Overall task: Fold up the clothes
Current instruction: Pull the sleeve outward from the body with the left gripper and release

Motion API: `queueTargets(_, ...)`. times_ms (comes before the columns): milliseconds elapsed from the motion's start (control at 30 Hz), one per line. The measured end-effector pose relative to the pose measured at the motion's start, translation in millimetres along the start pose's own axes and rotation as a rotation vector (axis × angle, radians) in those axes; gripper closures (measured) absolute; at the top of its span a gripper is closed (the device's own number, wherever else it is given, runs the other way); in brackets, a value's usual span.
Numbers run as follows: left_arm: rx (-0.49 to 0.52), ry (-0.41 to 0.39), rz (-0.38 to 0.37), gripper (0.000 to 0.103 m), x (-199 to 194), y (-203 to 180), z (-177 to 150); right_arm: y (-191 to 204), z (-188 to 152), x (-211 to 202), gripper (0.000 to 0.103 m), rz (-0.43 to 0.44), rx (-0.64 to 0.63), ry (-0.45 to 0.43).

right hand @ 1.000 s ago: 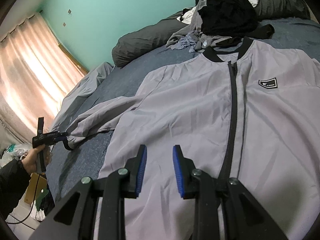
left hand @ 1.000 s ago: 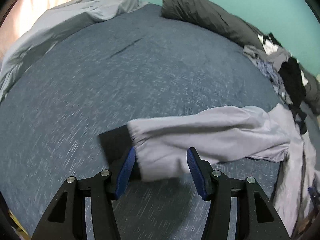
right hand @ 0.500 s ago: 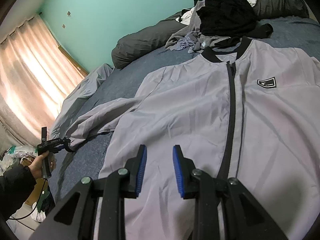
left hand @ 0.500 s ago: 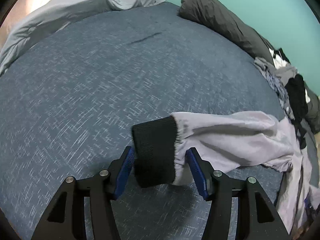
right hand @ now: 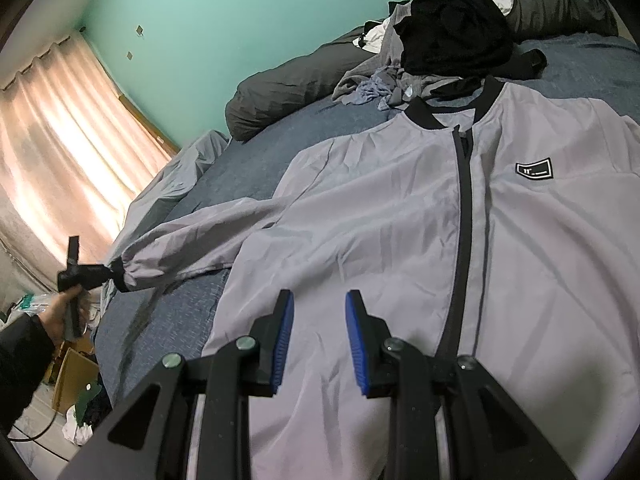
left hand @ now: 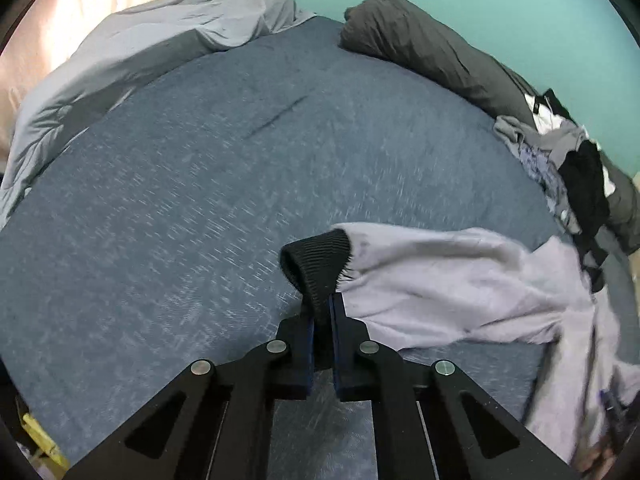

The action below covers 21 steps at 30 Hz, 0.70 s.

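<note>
1. Your left tool (left hand: 322,312) has just been closing and now pinches the black ribbed cuff (left hand: 316,264) of the grey jacket (right hand: 400,248); cuff sits between the blue pads, lifted off the bed (left hand: 180,200).
2. From the right wrist view, your left hand (right hand: 66,312) holds that tool at the bed's edge, sleeve (right hand: 192,248) stretched out from the jacket body.
3. Your right tool (right hand: 320,334) hangs over the jacket's lower front, jaws partly apart, nothing between them.
4. Jacket lies face up on the blue bed, zipped, black collar (right hand: 452,108) toward the clothes pile (right hand: 436,52).
5. Dark grey pillow (left hand: 420,52) by the teal wall; light grey sheet (left hand: 160,48) bunched near the curtain (right hand: 60,152).
</note>
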<state>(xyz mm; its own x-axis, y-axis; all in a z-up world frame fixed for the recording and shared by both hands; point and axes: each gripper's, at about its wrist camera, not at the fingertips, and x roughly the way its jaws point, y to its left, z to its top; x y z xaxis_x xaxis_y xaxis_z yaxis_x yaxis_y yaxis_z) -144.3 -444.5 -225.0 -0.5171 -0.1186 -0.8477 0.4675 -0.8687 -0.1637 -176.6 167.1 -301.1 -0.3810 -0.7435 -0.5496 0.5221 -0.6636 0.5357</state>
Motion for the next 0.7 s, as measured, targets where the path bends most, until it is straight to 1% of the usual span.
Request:
queueTargets(33,0.004,0.017,0.009,0.097,-5,2,4,0,1,-1,0.077,0.003,0.000,-0.002)
queueTargets(100,-0.019,0.082,0.030,0.097,-2,11,6,1,1,-2,0.077,0.008,0.000,-0.007)
queueTargets(167,-0.080,0.163,0.015,0.097,8,23,0,3,2,-3,0.077,0.012,-0.004,-0.009)
queueTargets(267,-0.143,0.273,0.005,0.097,34,38,-25,4,2,-3,0.077,0.016,-0.009,-0.007)
queueTargets(367,-0.179,0.313,0.005,0.096,56,50,-50,2,3,-3,0.077,0.015,-0.004,-0.009)
queueTargets(467,-0.214,0.304,-0.001,0.095,68,59,-63,-1,4,-2,0.077,0.011,-0.002,-0.009)
queueTargets(533,-0.236,0.261,0.001,0.091,64,62,-62,-2,3,-2,0.077,0.008,-0.003,-0.008)
queueTargets(567,-0.237,0.237,0.004,0.090,61,62,-60,-3,3,-2,0.077,0.007,-0.002,-0.007)
queueTargets(667,-0.185,0.145,0.016,0.089,43,54,-48,-3,1,-1,0.077,0.005,0.001,0.000)
queueTargets(700,-0.181,0.128,0.016,0.087,37,52,-46,-3,1,-1,0.077,0.005,0.001,0.004)
